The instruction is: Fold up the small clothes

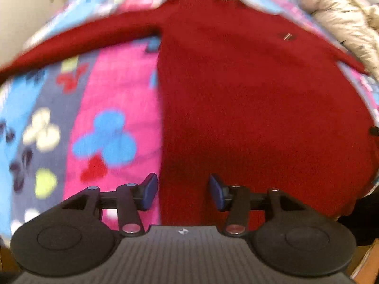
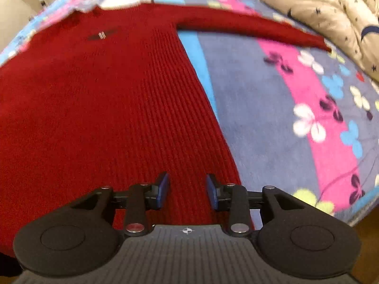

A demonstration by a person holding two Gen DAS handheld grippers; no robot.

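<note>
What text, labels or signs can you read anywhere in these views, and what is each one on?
No readable words or numbers.
Red sweater: small chest logo, dark with pale bars, too blurred to read.
Right gripper and left gripper: each base carries a small round crosshair mark, no letters.
Blanket: only a flower print.

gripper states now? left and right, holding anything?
Left gripper: open, holding nothing, over the hem edge of the red sweater.
Right gripper: open, holding nothing, over the sweater's hem.

the sweater (image 2: 99,99) lies flat on the blanket (image 2: 272,108), sleeves out sideways, with a jacket (image 2: 331,16) beyond its right sleeve.
</note>
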